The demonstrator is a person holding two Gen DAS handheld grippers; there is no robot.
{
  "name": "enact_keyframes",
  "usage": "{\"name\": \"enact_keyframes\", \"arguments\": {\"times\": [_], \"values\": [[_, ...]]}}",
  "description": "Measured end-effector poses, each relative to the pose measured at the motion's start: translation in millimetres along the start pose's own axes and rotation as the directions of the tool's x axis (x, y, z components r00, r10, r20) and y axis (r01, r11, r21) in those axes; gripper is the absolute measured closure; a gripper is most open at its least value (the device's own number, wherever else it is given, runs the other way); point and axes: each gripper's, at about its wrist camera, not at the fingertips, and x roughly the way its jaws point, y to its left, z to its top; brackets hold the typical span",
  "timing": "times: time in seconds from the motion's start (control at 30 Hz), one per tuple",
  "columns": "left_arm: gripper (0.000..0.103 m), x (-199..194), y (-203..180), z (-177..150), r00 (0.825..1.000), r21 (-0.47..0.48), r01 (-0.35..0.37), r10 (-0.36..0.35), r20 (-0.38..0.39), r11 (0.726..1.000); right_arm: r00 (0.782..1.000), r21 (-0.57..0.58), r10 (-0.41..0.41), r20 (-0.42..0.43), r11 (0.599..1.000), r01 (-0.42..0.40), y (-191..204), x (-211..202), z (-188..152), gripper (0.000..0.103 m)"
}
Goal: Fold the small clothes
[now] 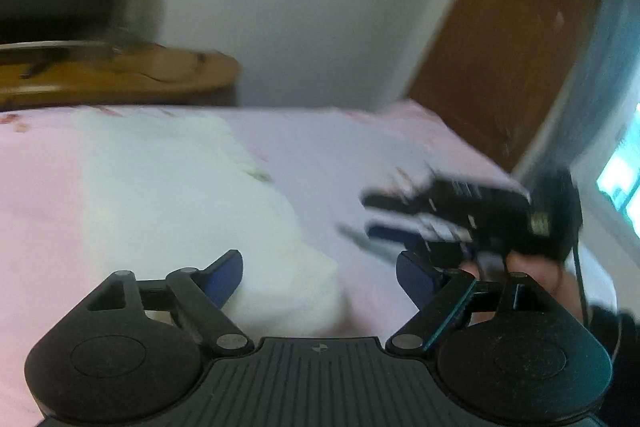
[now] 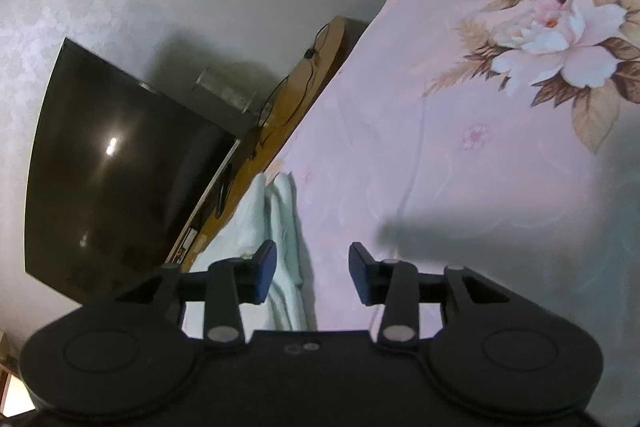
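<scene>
Between my left gripper (image 1: 318,277) fingers nothing is held; its jaws stand wide apart above the pink flowered bedsheet (image 1: 40,211), which fills the lower half of both views. On that sheet lies the pale mint garment (image 1: 192,203), a broad soft patch just ahead of my left blue pads (image 1: 228,277) and apart from them. From the right wrist the same garment (image 2: 282,227) shows as a folded strip at the bed's edge, beside the wooden shelf (image 2: 296,95) and the dark television (image 2: 116,163). My right gripper (image 2: 312,273) has its jaws partly open, empty, with the cloth's edge showing beyond the left pad. In the left view that right gripper (image 1: 384,227) appears blurred, held in a hand (image 1: 536,279), near the brown door (image 1: 504,39).
</scene>
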Motion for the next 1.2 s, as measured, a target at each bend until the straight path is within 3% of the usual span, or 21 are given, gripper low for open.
{"name": "enact_keyframes", "arguments": {"times": [0.1, 0.2, 0.33, 0.5, 0.7, 0.83, 0.87, 1.0, 1.13, 1.2], "values": [[0.029, -17.7, 44.0, 4.3, 0.991, -0.089, -0.129, 0.131, 0.011, 0.988, 0.999, -0.05, 0.026, -0.046, 0.998, -0.029, 14.4, 13.1, -7.3, 0.063], [0.029, -28.2, 82.0, 0.9, 0.986, -0.211, -0.162, 0.164, -0.004, 0.964, 0.994, -0.116, 0.021, -0.111, 0.993, -0.034, 35.8, 23.1, -16.3, 0.063], [0.029, -25.4, 95.3, -15.4, 0.978, -0.278, -0.207, 0.209, -0.025, 0.938, 0.988, -0.191, -0.04, -0.152, 0.982, 0.01, 51.2, 15.7, -33.4, 0.066], [0.029, -18.5, 86.1, -36.8, 0.982, -0.361, -0.186, 0.185, -0.036, 0.914, 0.982, -0.029, -0.005, -0.187, 1.0, -0.001, 36.6, 9.3, -48.7, 0.068], [0.029, -11.8, 75.7, -54.5, 0.985, -0.374, -0.172, 0.159, -0.068, 0.911, 0.98, 0.049, 0.001, -0.201, 0.999, 0.009, 24.4, 38.5, -53.6, 0.074], [0.029, -13.4, 79.5, -52.1, 0.985, -0.379, -0.175, 0.163, -0.065, 0.909, 0.981, 0.013, -0.026, -0.192, 1.0, 0.029, 28.0, 42.4, -60.5, 0.096], [0.029, -14.4, 82.7, -51.6, 0.984, -0.377, -0.178, 0.166, -0.062, 0.909, 0.986, -0.019, -0.028, -0.166, 1.0, 0.025, 32.2, 37.3, -63.3, 0.097], [0.029, -20.6, 91.5, -47.4, 0.983, -0.381, -0.182, 0.18, -0.042, 0.906, 0.993, -0.067, -0.004, -0.12, 0.998, -0.004, 41.4, 10.8, -73.4, 0.097], [0.029, -23.4, 102.4, -39.2, 0.977, -0.374, -0.21, 0.212, -0.034, 0.904, 0.988, -0.112, -0.032, -0.15, 0.994, 0.016, 35.8, 24.7, -76.0, 0.095], [0.029, -25.8, 107.1, -32.8, 0.971, -0.363, -0.227, 0.237, -0.016, 0.904, 0.997, -0.15, -0.032, -0.066, 0.988, 0.021, 42.9, 19.0, -61.0, 0.08]]}}
